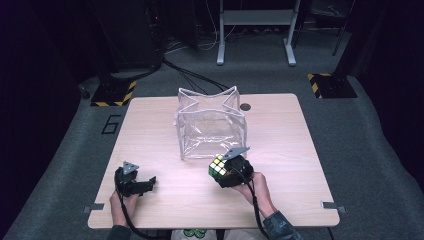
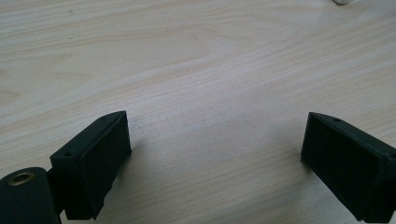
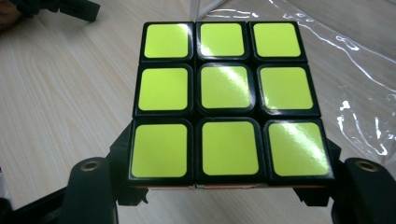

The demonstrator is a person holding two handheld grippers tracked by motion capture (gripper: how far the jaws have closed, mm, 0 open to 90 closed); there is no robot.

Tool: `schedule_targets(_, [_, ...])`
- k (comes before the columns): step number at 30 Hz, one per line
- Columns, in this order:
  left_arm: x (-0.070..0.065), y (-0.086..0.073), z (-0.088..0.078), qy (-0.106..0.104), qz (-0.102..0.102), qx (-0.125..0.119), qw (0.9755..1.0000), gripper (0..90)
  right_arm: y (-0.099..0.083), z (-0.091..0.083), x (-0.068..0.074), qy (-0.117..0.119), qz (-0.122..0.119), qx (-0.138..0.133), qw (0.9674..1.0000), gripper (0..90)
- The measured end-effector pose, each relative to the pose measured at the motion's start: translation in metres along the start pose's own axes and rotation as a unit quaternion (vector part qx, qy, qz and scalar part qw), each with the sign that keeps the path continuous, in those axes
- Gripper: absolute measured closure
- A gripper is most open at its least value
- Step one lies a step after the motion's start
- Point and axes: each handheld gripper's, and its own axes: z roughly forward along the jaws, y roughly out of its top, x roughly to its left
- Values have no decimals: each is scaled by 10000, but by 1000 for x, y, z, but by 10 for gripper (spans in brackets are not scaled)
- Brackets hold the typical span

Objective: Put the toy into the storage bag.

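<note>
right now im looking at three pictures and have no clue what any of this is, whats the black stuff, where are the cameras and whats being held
There is no robot here. A person sits at a wooden table and holds a black two-jaw gripper in each hand.

The wide picture comes from a fixed camera above the table. The other two come from small cameras that ride on the grippers and look along their jaws.

The left gripper sits low over bare wood with its jaws wide apart, holding nothing. The right gripper is clamped on a puzzle cube, whose yellow face is turned toward that gripper's camera.

On the table stands a clear plastic bag, open at the top, just beyond the cube.
</note>
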Motion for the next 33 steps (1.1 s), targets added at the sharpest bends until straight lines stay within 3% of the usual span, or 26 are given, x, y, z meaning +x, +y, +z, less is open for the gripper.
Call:
schedule_targets(18, [0,0,0,-2,35,26,10000,79,15,-20,-14,-68,-20,-39,10000,333])
schedule_targets(23, [0,0,0,-3,36,31,10000,79,20,-26,-15,-31,75,-12,10000,333])
schedule_targets(33, [1,0,-1,0,43,51,10000,79,34,-32,-18,-20,-109,-94,9999,333])
